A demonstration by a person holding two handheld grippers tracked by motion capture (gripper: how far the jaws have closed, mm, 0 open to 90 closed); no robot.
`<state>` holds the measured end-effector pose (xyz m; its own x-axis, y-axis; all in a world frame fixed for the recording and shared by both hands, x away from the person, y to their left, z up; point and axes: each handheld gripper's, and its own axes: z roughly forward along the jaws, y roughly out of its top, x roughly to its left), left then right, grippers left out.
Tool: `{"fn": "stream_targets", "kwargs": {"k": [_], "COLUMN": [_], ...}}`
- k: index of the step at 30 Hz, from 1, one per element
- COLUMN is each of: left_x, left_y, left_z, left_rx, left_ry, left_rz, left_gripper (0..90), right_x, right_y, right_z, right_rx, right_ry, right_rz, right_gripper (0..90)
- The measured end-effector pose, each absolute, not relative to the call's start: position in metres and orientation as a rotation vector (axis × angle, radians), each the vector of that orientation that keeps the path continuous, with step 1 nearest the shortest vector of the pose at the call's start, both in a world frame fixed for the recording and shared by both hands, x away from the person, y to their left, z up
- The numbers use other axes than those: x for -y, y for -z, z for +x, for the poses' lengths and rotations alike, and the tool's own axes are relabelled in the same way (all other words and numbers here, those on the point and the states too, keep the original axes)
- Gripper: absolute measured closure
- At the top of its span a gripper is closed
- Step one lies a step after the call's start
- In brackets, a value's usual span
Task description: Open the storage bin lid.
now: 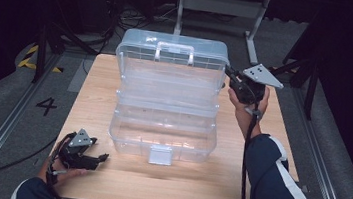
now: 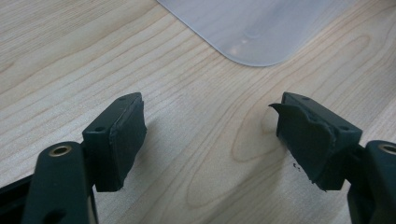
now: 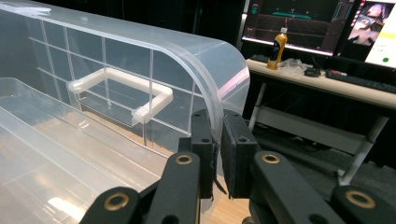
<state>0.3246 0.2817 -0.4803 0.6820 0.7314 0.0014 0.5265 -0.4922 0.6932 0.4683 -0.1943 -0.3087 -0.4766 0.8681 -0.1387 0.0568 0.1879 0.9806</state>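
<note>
A clear plastic storage box (image 1: 162, 138) stands open near the middle of the wooden desk (image 1: 280, 141), its hinged lid (image 1: 171, 58) raised and leaning back past the desk's far edge. The box's front wall, with its pale latch (image 1: 160, 154), faces the near edge, and a shallow inner tray (image 1: 166, 109) sits across the body behind it.

Your right gripper (image 1: 229, 76) is at the lid's right rim, close to the desk's far right corner. In the right gripper view its jaws are pressed together on the thin curved edge of the lid (image 3: 205, 79), one pad (image 3: 204, 140) on the inside face and the other on the outside. The lid's white carry handle (image 3: 119, 91) shows through the ribbed clear plastic to the left of the grip. Behind the lid, off the desk, a second table (image 3: 327, 88) carries an orange-capped bottle (image 3: 278, 46) and monitors (image 3: 299, 23).

Your left gripper (image 1: 103, 157) lies low at the desk's near left corner, just beside the box's front left corner without touching it. In the left gripper view its jaws stand well apart over bare wood, with nothing between them; a rounded corner of the box (image 2: 257, 32) shows beyond them. The rubber on the right-hand pad (image 2: 303, 140) looks torn along its edge.
</note>
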Motion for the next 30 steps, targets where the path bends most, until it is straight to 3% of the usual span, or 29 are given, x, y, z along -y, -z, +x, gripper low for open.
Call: {"fn": "stream_targets", "kwargs": {"k": [11,30], "left_x": [-0.277,-0.277], "left_y": [0.481,0.481], "left_z": [0.328,0.327], "left_rx": [-0.968,-0.975], "left_ry": [-0.372,-0.375], "left_rz": [2.213,2.210], "left_gripper": [19.4,18.8], "right_x": [0.195,0.197], "right_y": [0.307,0.299], "right_z": [0.475,0.502], "right_rx": [-1.732,-1.808], "right_ry": [-1.361,-1.366], "right_rz": [0.884,0.939], "right_gripper": [84.5,83.9]}}
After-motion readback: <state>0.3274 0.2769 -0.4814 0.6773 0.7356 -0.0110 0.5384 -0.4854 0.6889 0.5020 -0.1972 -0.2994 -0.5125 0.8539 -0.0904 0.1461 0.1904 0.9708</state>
